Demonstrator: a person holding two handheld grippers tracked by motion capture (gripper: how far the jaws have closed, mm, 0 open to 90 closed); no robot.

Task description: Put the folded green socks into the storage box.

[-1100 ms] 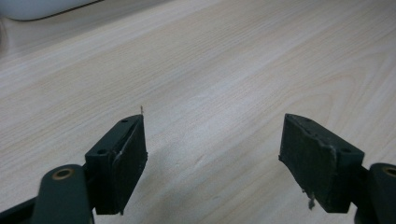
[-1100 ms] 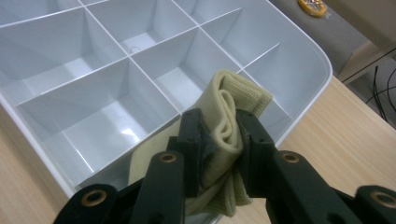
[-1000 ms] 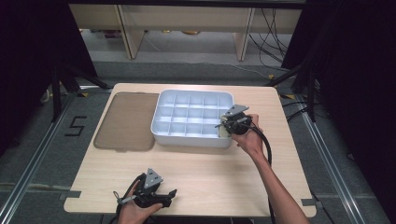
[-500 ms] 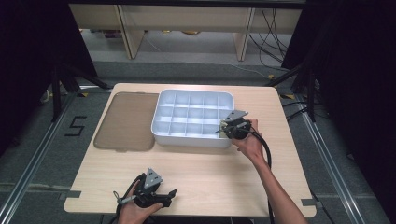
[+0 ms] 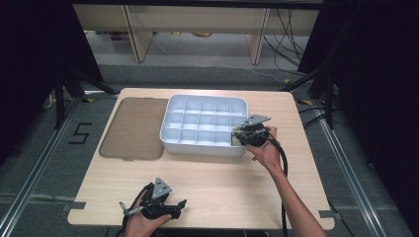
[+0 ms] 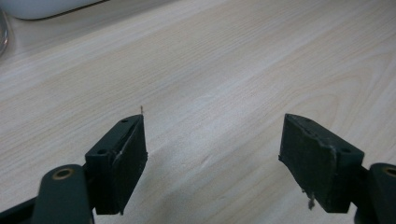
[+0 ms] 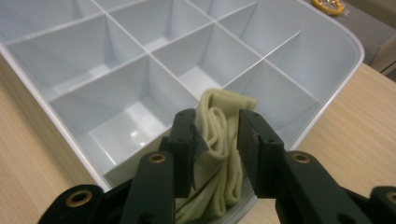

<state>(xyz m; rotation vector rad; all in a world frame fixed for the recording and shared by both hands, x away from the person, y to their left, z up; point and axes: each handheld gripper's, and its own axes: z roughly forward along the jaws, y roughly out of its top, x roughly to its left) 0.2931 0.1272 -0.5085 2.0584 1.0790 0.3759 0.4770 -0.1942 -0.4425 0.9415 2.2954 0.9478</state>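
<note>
A folded pale yellow cloth (image 7: 224,126) stands between the jaws of my right gripper (image 7: 217,119), over the near right corner compartment of the white divided tray (image 7: 355,51). Both pads still touch the cloth, and the jaws have just been opening a little. In the high view the right gripper (image 5: 243,137) hangs at the tray's (image 5: 202,149) near right corner. My left gripper (image 5: 179,206) rests at the table's near edge, open. Bare wood lies between its jaws in the left gripper view (image 6: 212,126).
A flat brown lid or mat (image 5: 132,128) lies on the table just left of the tray. The tray's other compartments look empty. Light wood tabletop (image 5: 222,173) stretches between the tray and the left gripper. Dark floor and cables surround the table.
The right gripper has shifted slightly down toward the tray's near right corner with the cloth. The left gripper has stayed put.
</note>
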